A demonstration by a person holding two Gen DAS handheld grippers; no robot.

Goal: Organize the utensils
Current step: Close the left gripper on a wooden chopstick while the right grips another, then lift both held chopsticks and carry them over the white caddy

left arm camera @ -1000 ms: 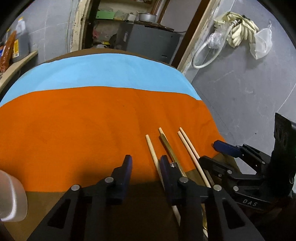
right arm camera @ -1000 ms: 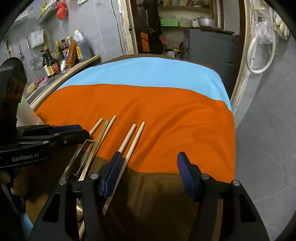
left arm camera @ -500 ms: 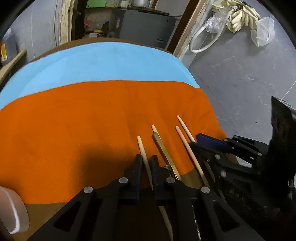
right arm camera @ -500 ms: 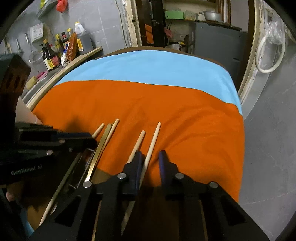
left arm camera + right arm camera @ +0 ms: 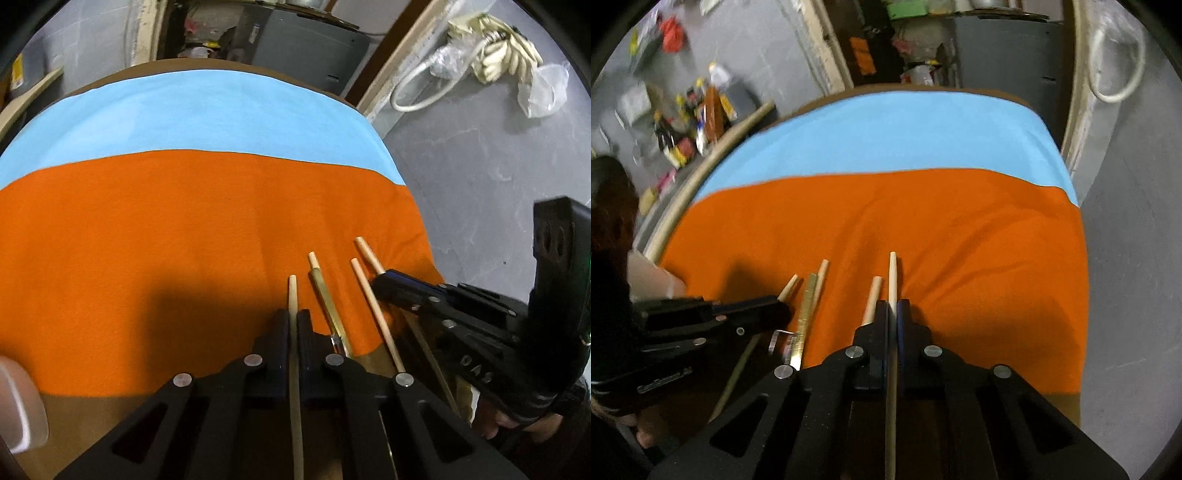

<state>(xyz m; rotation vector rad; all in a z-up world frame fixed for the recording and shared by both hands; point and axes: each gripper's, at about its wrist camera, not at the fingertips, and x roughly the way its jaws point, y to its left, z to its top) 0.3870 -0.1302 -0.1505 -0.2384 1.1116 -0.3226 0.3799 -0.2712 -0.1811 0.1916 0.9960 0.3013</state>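
Between each gripper's narrowed jaws sits one wooden chopstick: the left gripper [image 5: 293, 328] clamps the leftmost chopstick [image 5: 292, 291] and the right gripper [image 5: 893, 317] the rightmost chopstick [image 5: 892, 273], probably to sort them off the orange cloth [image 5: 147, 229].

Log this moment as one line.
left hand-held gripper: shut on outer-left chopstick | right hand-held gripper: shut on outer-right chopstick | both chopsticks over orange cloth
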